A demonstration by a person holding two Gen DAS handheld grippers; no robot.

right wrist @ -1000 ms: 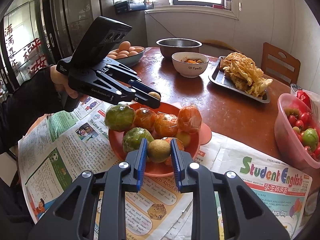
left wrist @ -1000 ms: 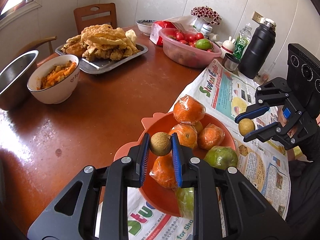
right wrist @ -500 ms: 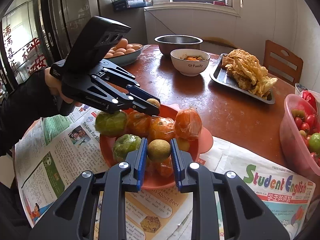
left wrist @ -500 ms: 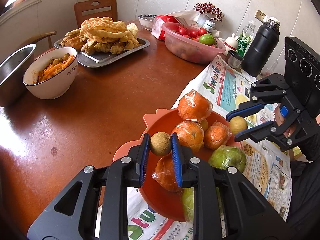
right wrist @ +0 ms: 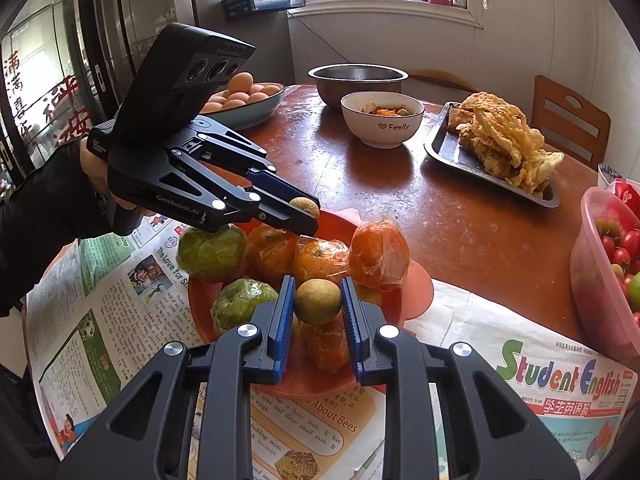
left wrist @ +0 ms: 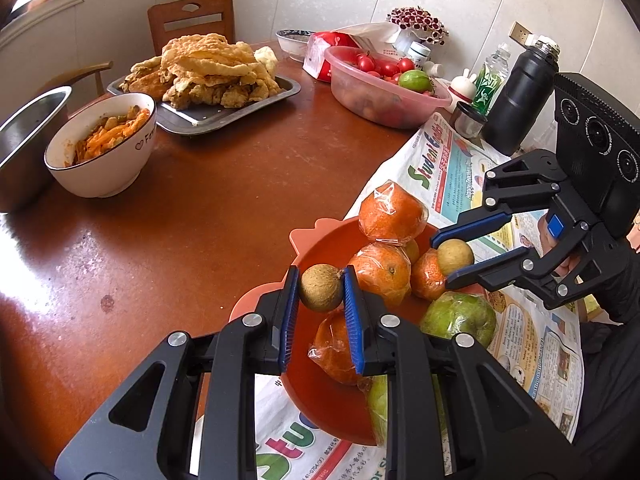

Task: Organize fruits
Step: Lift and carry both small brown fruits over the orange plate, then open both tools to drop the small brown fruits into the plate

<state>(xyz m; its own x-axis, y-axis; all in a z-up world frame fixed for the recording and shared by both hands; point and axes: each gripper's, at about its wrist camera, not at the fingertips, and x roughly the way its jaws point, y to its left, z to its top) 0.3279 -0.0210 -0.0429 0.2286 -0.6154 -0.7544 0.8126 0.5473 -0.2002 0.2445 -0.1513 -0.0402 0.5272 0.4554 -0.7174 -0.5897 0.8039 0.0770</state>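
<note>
Fruits fill the orange plate (left wrist: 320,240) near the tabletop's newspaper-covered edge: wrapped oranges (left wrist: 392,212) and green ones. The left tongs (left wrist: 321,289) clamp a small brown fruit (left wrist: 320,287) above the plate's rim; the right tongs (right wrist: 318,300) clamp another small brown fruit (right wrist: 318,301) over the pile. To place well, each should lower into a gap between oranges before releasing, so nothing rolls off.
</note>
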